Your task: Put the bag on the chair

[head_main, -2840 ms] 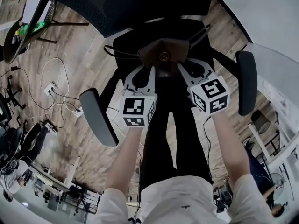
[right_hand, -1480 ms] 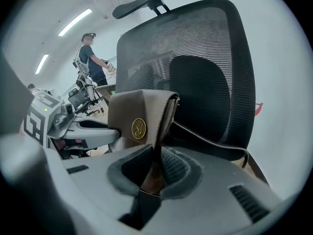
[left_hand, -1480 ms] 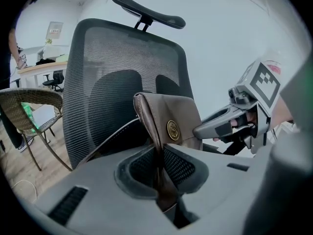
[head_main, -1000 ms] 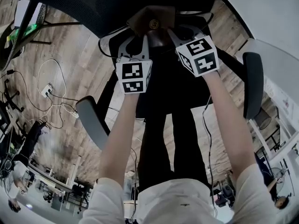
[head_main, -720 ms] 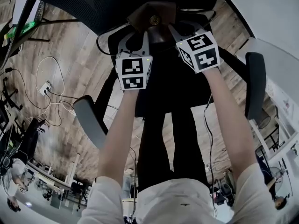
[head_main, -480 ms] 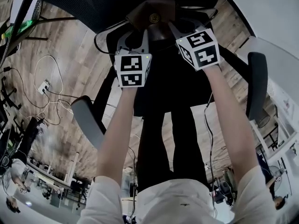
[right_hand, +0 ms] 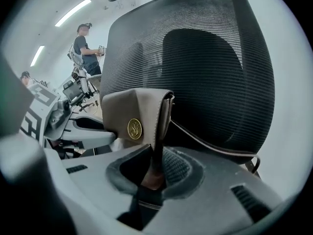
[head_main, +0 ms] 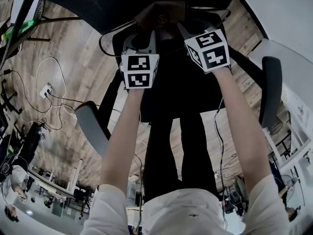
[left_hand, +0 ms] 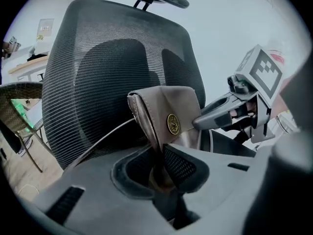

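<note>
A brown leather bag [head_main: 161,17] with a round brass emblem stands upright on the black office chair's seat [head_main: 168,89], close in front of the mesh backrest [head_main: 122,4]. My left gripper [head_main: 142,33] is shut on the bag's left edge; that edge [left_hand: 168,116] runs down between its jaws [left_hand: 157,173]. My right gripper [head_main: 193,29] holds the bag's right edge [right_hand: 132,119]. Its jaws [right_hand: 154,173] are opening, with the edge still between them and against one pad. A thin dark strap [head_main: 110,38] loops out to the left.
The chair's armrests [head_main: 93,126] [head_main: 270,89] stand on either side of my arms. A wooden floor with a power strip and cables [head_main: 46,89] lies to the left. A white table edge [head_main: 288,62] is at the right. People stand far off [right_hand: 85,45].
Both grippers have carried the bag forward and up in the picture, from mid-seat to close against the backrest. Over the last second they have hardly shifted.
</note>
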Demonstrator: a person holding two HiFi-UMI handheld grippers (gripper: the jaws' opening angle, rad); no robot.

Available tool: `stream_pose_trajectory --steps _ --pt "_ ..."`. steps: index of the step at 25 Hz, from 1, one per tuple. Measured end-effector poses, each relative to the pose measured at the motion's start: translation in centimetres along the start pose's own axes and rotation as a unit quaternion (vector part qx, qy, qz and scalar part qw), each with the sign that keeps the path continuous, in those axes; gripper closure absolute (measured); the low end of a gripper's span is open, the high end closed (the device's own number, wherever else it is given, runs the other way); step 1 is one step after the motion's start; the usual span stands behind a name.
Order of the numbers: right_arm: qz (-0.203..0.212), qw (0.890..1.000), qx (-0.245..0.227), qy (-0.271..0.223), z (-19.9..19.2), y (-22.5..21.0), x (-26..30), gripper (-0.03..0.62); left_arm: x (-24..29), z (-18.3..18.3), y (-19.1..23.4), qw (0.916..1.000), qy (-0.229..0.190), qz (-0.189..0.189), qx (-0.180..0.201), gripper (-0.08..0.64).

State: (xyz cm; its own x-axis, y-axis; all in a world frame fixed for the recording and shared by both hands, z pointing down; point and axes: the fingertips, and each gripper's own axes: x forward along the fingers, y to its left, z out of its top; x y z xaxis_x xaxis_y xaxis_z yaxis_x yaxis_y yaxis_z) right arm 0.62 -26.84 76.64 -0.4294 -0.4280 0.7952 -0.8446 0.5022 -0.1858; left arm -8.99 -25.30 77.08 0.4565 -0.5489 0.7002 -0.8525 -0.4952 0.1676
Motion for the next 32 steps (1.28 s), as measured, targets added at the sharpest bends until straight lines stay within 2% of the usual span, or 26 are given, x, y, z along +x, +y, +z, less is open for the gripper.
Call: stream_pose_trajectory --steps 18,32 --pt "0.003 1.000 0.024 0.003 -0.6 -0.3 0.4 0.491 0.3 -0.8 0.3 0.9998 0.006 0.005 -0.018 0.491" --pt "0.000 1.000 0.018 0.006 -0.7 -0.4 0.1 0.451 -0.6 -1.2 0.6 0.9993 0.009 0.006 -0.035 0.454"
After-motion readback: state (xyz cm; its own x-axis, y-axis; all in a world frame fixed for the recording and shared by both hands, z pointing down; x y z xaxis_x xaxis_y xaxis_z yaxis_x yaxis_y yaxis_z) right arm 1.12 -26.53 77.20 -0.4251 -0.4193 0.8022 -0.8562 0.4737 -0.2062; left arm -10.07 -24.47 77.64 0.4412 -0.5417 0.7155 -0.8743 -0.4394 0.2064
